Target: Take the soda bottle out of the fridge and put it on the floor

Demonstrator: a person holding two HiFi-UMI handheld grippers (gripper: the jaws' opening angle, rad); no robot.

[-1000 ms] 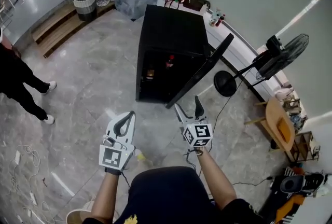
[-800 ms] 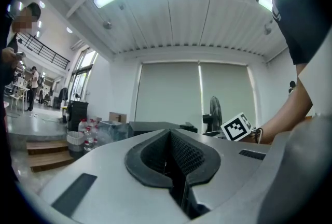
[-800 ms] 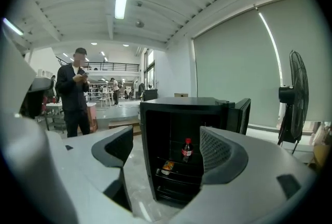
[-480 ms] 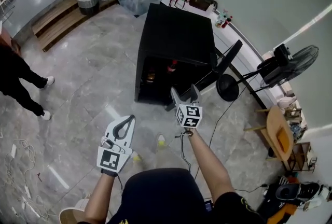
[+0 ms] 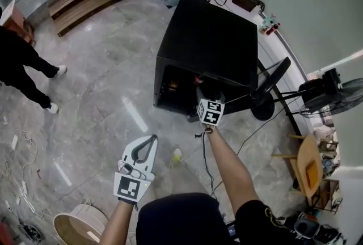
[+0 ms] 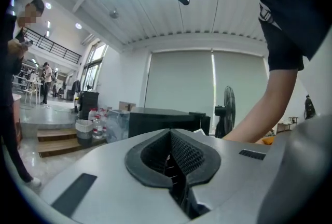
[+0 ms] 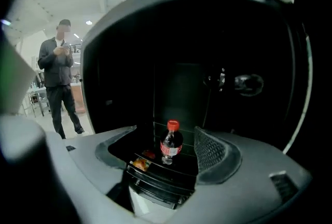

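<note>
Right gripper (image 5: 205, 94) now sits at the mouth of the open fridge (image 5: 210, 45). A second ago it hung back over the floor (image 5: 102, 96), close to the person's body. The arm is stretched forward and the whole head view has drawn nearer to the black cabinet, whose door (image 5: 273, 78) stands swung out to the right. The jaws are apart with nothing pressed between them, and they have just been closing a little from their widest.

In the right gripper view the soda bottle (image 7: 171, 145) stands upright on a wire shelf (image 7: 155, 166) deep inside the fridge. It is framed in the gap between the jaws but lies well beyond their tips, untouched. A small orange item (image 7: 140, 164) lies just beside it on the shelf.

The left gripper (image 5: 148, 140) stays low beside the person, jaws together and empty, and has only drifted slightly.

So the reach is under way and lined up, but the grasp has not begun. The gripper probably has to go further in, around the bottle's body, before it clamps and lifts clear of the shelf.
</note>
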